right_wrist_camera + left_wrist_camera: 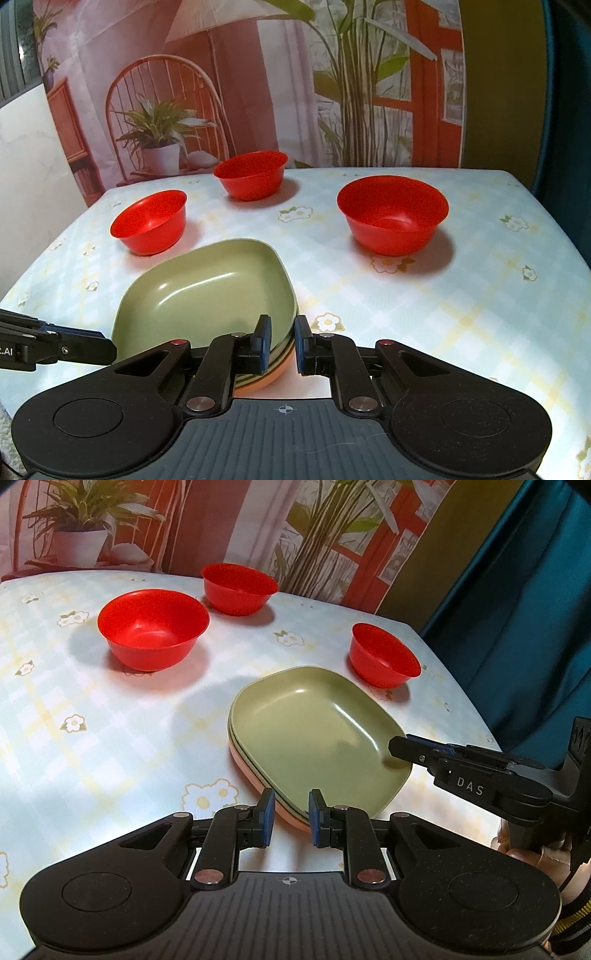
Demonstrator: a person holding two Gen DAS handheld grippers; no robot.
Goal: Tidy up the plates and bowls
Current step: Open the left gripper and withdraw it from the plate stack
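Observation:
A stack of plates, green ones [317,731] over an orange one [291,818], lies on the table; it also shows in the right wrist view [207,291]. Three red bowls stand beyond it: a large one [153,627] [393,214], a far one [238,587] [251,175] and a small one [384,655] [149,221]. My left gripper [291,821] is open, its jaws around the stack's near rim. My right gripper [280,345] is open, its jaws astride the stack's corner; it also shows in the left wrist view [400,747] at the stack's right edge.
The table [92,738] has a pale blue checked cloth with flowers. A printed backdrop [258,92] with chair and plants hangs behind it. A teal curtain [535,609] hangs past the table's right edge. A white wall [29,184] stands at the left.

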